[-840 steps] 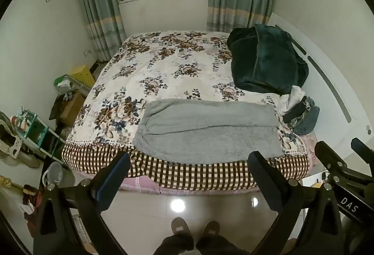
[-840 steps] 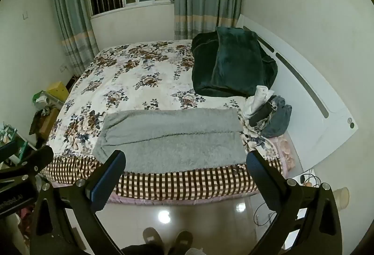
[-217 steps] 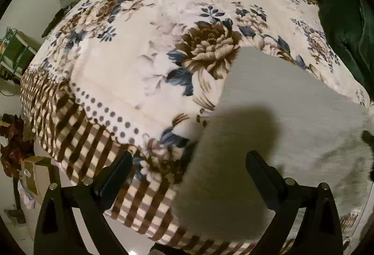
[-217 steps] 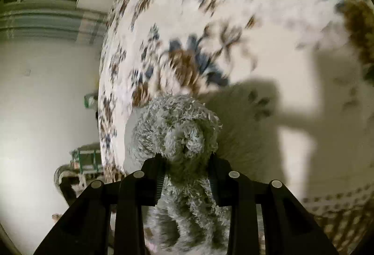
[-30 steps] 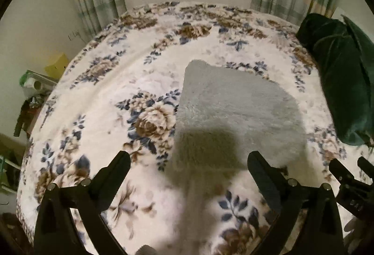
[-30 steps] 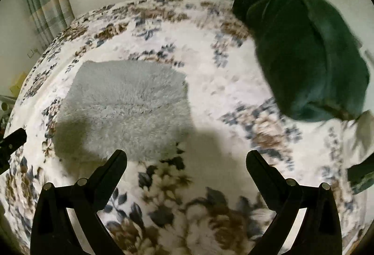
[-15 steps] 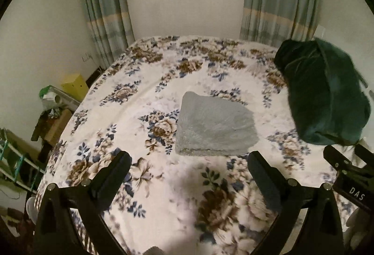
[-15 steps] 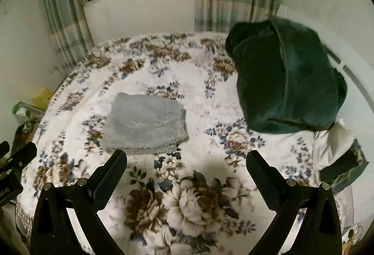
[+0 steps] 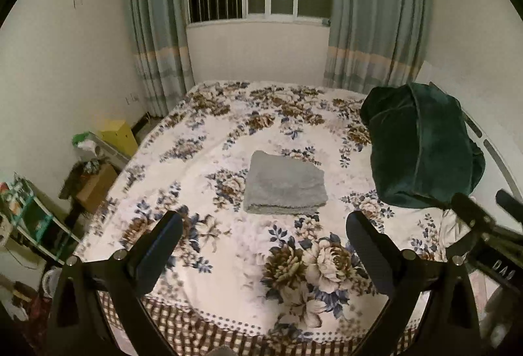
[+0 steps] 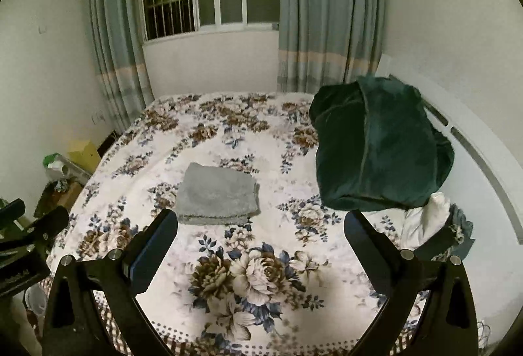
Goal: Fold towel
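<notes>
Folded grey towel [image 9: 285, 183] lies ahead on the floral bedspread [image 9: 294, 258], well clear of my left gripper [image 9: 261, 233] and right gripper [image 10: 261, 230]; both gape wide, empty. Folding looks finished.

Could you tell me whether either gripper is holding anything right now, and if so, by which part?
Nothing is held: the left gripper and right gripper are open and empty, apart from the folded gray towel on the bed.
</notes>
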Demonstrator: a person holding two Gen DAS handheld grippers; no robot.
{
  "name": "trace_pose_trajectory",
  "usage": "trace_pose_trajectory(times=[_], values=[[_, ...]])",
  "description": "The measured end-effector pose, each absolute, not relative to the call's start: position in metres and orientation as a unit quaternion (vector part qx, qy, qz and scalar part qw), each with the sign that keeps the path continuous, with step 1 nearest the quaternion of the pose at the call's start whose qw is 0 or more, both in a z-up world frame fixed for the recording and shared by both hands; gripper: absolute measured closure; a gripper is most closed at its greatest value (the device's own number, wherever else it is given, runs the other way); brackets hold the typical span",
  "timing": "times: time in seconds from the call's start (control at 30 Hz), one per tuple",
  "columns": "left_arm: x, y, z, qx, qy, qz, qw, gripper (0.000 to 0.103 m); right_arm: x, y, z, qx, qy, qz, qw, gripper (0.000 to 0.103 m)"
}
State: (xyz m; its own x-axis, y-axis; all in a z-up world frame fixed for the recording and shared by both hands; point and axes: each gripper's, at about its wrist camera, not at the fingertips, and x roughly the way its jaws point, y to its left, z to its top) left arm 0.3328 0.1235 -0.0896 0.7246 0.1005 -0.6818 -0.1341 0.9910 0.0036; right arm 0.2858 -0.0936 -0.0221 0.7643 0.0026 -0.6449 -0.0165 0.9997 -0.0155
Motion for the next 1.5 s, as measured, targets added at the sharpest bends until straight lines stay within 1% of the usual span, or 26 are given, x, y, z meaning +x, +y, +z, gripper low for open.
trace_pose_trajectory(times=[0.2,0.37,0.67,1.5], values=[[0.305,0.13,-0.066,-0.024,0.358,0.062,0.931,0.001,0.242,-0.092,0.023,-0.007,0.328,0.005,0.944,0.0],[0.292,0.136,-0.058,-0.026,0.351,0.064,0.934,0.001,0.219,-0.087,0.041,-0.007,0.327,0.009,0.945,0.0],[0.29,0.138,-0.056,-0.027,0.351,0.068,0.933,0.0,0.207,-0.079,0.043,-0.008,0.335,0.02,0.942,0.0],[0.28,0.14,-0.053,-0.028,0.347,0.075,0.934,0.0,0.216,-0.075,0.04,-0.008,0.342,0.035,0.939,0.0]])
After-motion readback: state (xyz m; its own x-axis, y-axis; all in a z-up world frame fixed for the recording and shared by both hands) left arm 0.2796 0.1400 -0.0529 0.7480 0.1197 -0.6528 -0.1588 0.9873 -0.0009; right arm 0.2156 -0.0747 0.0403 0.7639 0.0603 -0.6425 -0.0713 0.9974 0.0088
